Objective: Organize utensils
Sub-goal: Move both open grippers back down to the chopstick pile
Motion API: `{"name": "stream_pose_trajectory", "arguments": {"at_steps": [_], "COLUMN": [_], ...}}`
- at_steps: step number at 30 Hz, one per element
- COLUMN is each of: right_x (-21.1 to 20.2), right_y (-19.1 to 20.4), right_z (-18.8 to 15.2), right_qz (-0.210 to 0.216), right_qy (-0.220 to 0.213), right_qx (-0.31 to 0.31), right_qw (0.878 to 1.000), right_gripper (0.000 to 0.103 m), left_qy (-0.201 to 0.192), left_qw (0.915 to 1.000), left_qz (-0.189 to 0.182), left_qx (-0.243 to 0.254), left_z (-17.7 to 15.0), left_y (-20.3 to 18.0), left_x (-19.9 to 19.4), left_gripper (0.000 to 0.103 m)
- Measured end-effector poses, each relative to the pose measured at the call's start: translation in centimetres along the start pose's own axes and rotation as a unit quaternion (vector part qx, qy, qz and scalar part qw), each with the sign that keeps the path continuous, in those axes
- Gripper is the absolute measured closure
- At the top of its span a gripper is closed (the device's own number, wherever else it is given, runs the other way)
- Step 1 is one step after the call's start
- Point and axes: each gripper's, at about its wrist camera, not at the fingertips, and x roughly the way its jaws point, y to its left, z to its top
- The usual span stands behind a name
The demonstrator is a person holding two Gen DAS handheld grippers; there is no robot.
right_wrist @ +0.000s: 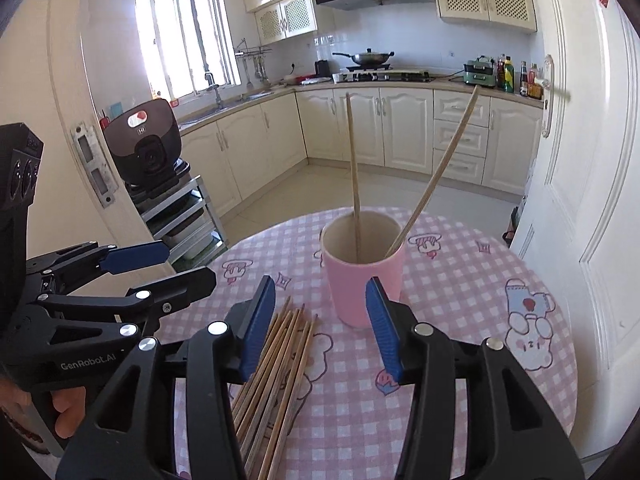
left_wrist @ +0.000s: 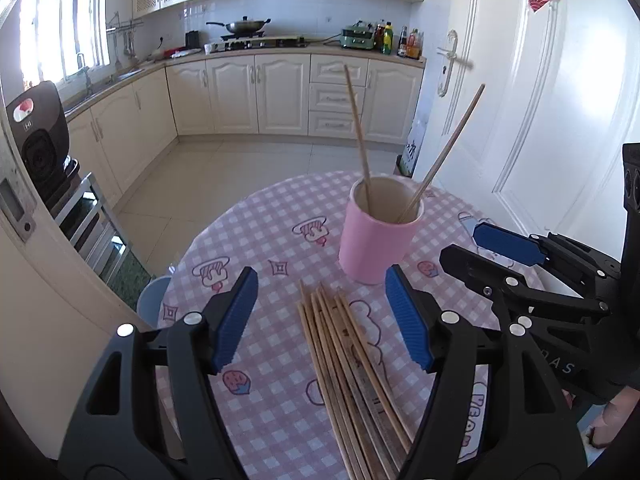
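A pink cup (left_wrist: 376,240) stands upright on the round table and holds two wooden chopsticks (left_wrist: 357,128) that lean apart. It also shows in the right wrist view (right_wrist: 362,276). Several loose chopsticks (left_wrist: 348,368) lie bundled on the cloth in front of the cup; they also show in the right wrist view (right_wrist: 276,376). My left gripper (left_wrist: 322,316) is open and empty above the bundle. My right gripper (right_wrist: 320,324) is open and empty, just right of the bundle and in front of the cup. Each gripper shows in the other's view, the right one (left_wrist: 480,248) and the left one (right_wrist: 176,268).
The table has a pink checked cloth (left_wrist: 272,400) and its round edge drops off on the left and far side. A blue stool (left_wrist: 150,300) stands by the left edge. A white door (right_wrist: 592,160) is close on the right. A metal rack (right_wrist: 180,216) stands at the left.
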Motion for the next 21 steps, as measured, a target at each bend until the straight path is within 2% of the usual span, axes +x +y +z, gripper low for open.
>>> {"name": "stream_pose_trajectory", "arguments": {"at_steps": [7,13,15,17,21], "right_x": [4.2,7.3,8.0,8.6,9.3], "right_y": [0.5,0.7,0.6,0.7,0.7], "right_z": [-2.6,-4.3,-4.8,-5.1,-5.5], "right_qz": [0.014,0.033,0.034,0.034,0.035], "right_qy": [0.078,0.133,0.144,0.153,0.164], "right_qx": [0.004,0.021,0.024,0.023,0.022], "right_qw": [0.997,0.990,0.989,0.987,0.986], "right_gripper": [0.058,0.063,0.063,0.063,0.063], "left_qy": [0.093,0.143,0.155,0.173,0.186], "left_qw": [0.9953,0.9885,0.9867,0.9832,0.9805], "left_qz": [0.004,-0.002,-0.002,-0.004,-0.008], "left_qx": [-0.024,-0.048,-0.048,-0.057,-0.063], "left_z": [-2.8,-4.2,-4.6,-4.8,-5.2], "left_y": [2.2,3.5,3.5,3.7,3.6], "left_x": [4.6,7.4,8.1,9.0,10.1], "left_gripper": [0.037,0.038,0.048,0.065,0.065]}}
